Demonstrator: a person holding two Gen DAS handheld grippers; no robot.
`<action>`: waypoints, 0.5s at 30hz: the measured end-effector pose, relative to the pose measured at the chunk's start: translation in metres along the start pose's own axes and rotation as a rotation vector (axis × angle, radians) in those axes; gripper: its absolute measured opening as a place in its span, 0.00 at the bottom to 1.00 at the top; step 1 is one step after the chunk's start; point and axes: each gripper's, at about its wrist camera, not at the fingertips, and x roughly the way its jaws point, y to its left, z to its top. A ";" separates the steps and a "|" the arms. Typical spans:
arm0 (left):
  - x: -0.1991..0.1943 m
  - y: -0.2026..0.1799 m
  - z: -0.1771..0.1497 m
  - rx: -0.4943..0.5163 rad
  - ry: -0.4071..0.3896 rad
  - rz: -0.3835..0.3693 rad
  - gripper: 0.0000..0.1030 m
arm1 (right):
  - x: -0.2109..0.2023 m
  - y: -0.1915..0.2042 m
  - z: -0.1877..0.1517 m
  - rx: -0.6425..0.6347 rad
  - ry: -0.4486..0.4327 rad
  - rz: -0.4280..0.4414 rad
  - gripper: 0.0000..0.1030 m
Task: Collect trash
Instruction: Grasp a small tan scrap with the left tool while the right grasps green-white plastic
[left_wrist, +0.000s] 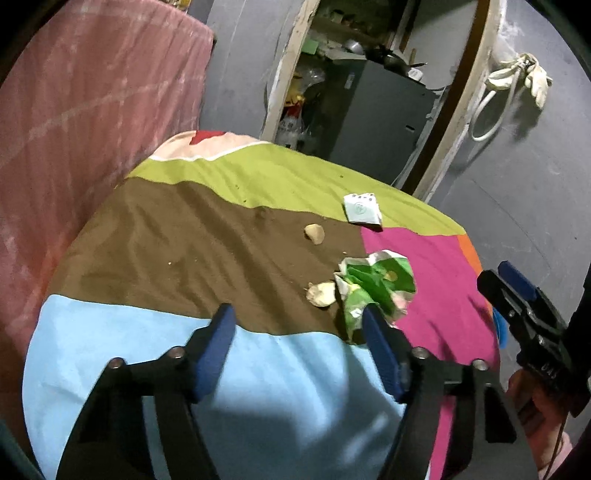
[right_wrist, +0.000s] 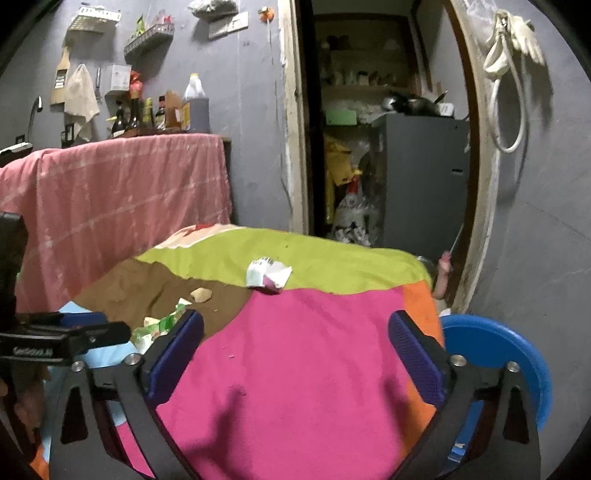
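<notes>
A crumpled green and white wrapper (left_wrist: 376, 284) lies on the colourful tablecloth (left_wrist: 207, 243). Two pale food scraps (left_wrist: 322, 293) (left_wrist: 315, 233) and a folded white paper packet (left_wrist: 362, 209) lie near it. My left gripper (left_wrist: 299, 328) is open, its right finger just in front of the wrapper. My right gripper (right_wrist: 295, 332) is open and empty over the pink patch (right_wrist: 295, 350). The packet (right_wrist: 267, 276), a scrap (right_wrist: 201, 294) and the wrapper (right_wrist: 159, 325) also show in the right wrist view. The right gripper also shows at the right edge of the left wrist view (left_wrist: 517, 299).
A blue basin (right_wrist: 506, 354) sits low beside the table's right edge. A pink-covered counter (right_wrist: 110, 199) with bottles stands behind left. An open doorway (right_wrist: 388, 147) with a grey cabinet lies behind the table. A hose hangs on the right wall (right_wrist: 506, 92).
</notes>
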 end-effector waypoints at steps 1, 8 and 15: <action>0.001 0.002 0.001 -0.004 0.006 -0.004 0.56 | 0.002 0.001 0.000 0.002 0.008 0.010 0.90; 0.007 0.006 0.007 -0.011 0.025 -0.016 0.49 | 0.017 0.013 -0.002 0.000 0.078 0.109 0.73; 0.002 0.013 0.009 -0.035 0.008 -0.015 0.46 | 0.024 0.031 0.003 -0.026 0.106 0.191 0.64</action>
